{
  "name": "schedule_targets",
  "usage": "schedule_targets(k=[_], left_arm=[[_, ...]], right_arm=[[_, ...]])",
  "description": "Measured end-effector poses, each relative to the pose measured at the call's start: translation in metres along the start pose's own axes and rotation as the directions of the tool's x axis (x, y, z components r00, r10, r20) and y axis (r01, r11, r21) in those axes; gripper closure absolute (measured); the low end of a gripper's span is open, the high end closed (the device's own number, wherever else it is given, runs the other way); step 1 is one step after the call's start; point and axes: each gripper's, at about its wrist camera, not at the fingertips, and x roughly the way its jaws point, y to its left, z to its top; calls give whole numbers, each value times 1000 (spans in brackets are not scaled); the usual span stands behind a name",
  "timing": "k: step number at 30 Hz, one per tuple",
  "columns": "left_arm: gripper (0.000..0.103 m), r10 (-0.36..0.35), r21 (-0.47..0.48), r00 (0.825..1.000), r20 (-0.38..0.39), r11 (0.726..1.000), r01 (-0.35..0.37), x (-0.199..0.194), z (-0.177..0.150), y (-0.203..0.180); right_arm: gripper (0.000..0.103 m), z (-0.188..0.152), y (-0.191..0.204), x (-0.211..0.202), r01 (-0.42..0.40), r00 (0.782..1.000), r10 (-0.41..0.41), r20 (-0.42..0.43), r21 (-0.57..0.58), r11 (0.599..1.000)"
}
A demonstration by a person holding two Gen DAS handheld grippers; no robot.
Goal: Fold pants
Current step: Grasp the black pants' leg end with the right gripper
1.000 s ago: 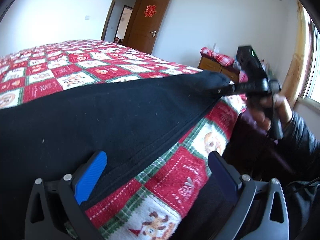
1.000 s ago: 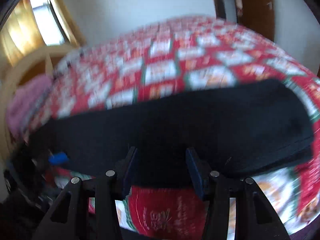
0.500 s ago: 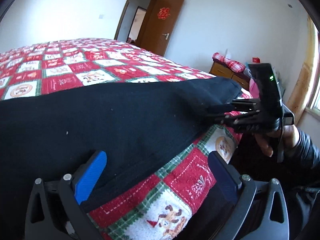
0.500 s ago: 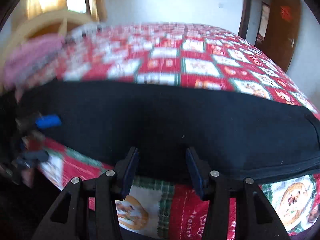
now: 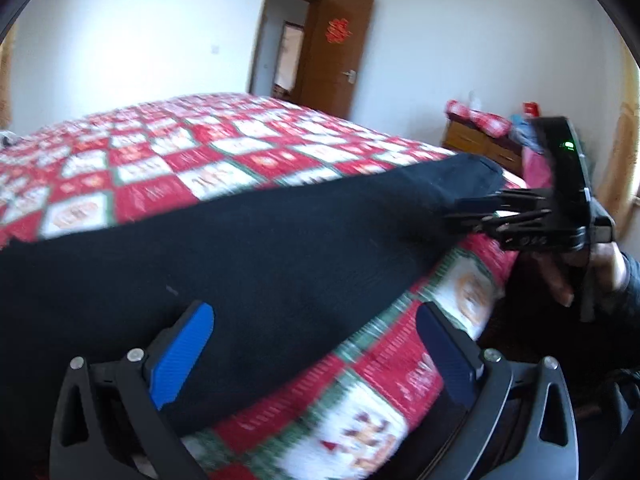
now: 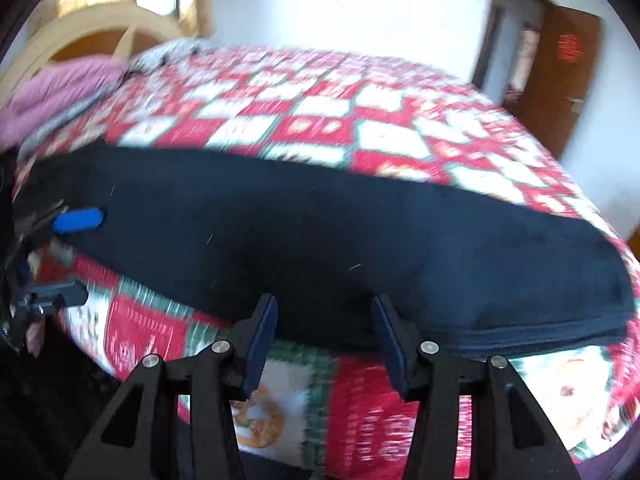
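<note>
a bed under a red, white and green checked quilt (image 5: 168,184) fills most of both views. along its near edge the black pants (image 5: 240,264) lie flat in one long band, running crosswise from end to end, with a stitched seam showing at the end on the right in the right wrist view. behind the bed stand a white wall and an open brown door (image 5: 340,52); a wooden dresser (image 5: 480,148) sits off by the far corner, and a pink pillow (image 6: 60,92) lies at the headboard. the left gripper (image 5: 316,344) hovers over the pants' near edge with its jaws spread wide, nothing pinched; its blue pad (image 5: 180,356) lies over the cloth. the right gripper (image 6: 324,336) has its jaws about half spread, astride the pants' near edge at the other end, not pressing on cloth as far as i can see. a hand (image 5: 584,268) grips its handle.
</note>
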Motion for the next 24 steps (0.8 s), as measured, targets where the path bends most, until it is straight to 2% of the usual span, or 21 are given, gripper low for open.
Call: schedule_targets(k=[3,6,7,9,14,19,24], left_arm=[[0,75,-46,997,-4,996,-75,2,5,17],[0,121,-117,992,-45,985,-126,9,2,37],[0,122,-129,991,-48,983,-127,10,-1,41],[0,133,-103,990,-40,985,-136,9,-3,38],[0,184,-38,981,-53,982,-186,13,-7,28],[0,180,-53,982,-55,982,-183,10,-7,30],[0,171,-64,984,-55,983,-174,9,-7,31]], right_arm=[[52,4,-22,-10,100,994,-103,44,78,992],[52,3,-41,-2,218,976,-219,1,104,970],[52,3,-47,3,218,976,-216,-33,126,968],[52,3,-52,6,195,981,-189,-50,152,969],[50,3,-42,12,240,969,-234,-75,91,966],[50,1,-37,9,256,964,-251,-87,52,965],[50,0,-42,-6,245,968,-238,-78,97,965]])
